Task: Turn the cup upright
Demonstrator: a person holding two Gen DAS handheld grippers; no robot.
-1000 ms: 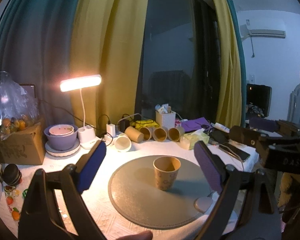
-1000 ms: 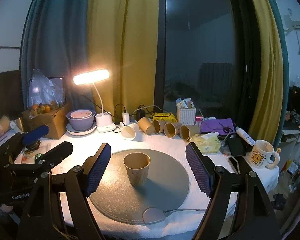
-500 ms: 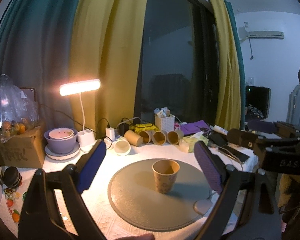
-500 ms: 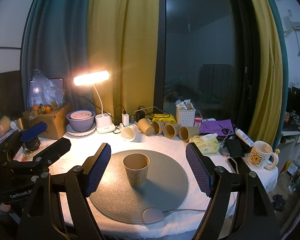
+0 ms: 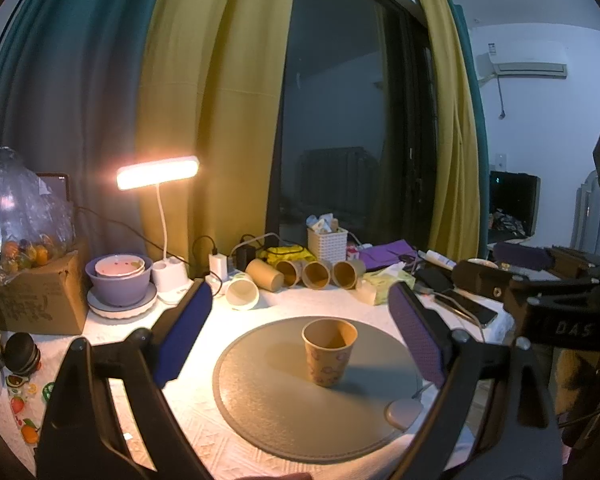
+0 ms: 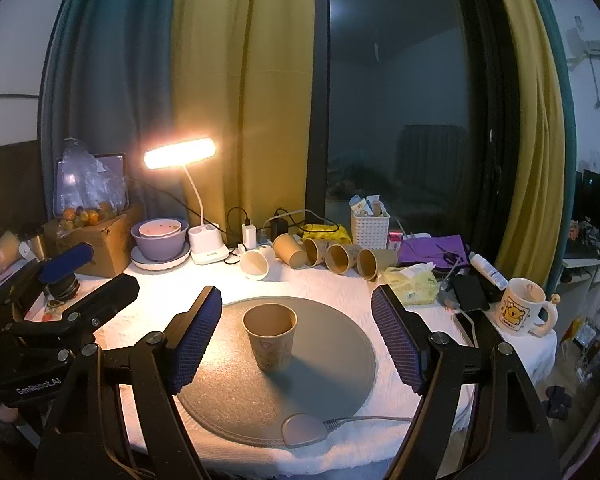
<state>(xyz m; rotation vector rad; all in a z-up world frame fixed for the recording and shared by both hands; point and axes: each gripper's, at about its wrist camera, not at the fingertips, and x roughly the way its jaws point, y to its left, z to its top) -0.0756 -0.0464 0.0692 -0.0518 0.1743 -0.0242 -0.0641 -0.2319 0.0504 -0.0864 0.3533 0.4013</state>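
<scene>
A patterned paper cup point(image 5: 329, 351) stands upright, mouth up, on the round grey mat point(image 5: 276, 412); it also shows in the right wrist view point(image 6: 270, 341). My left gripper point(image 5: 300, 336) is open and empty, its blue pads wide apart, held back from the cup and above the table. My right gripper point(image 6: 296, 340) is open and empty too, pulled back from the cup. Each gripper shows at the edge of the other's view: the right one point(image 5: 539, 280), the left one point(image 6: 80, 280).
Several paper cups point(image 6: 331, 256) lie on their sides at the back by a white basket point(image 6: 369, 228). A lit desk lamp point(image 6: 180, 154), stacked bowls point(image 6: 160, 240), a cardboard box point(image 6: 100, 236), a tissue pack point(image 6: 409, 280), phones point(image 6: 469, 292) and a mug point(image 6: 523, 312) ring the mat.
Both grippers have drifted slightly back and up from the cup; the cup stays upright and still on the mat.
</scene>
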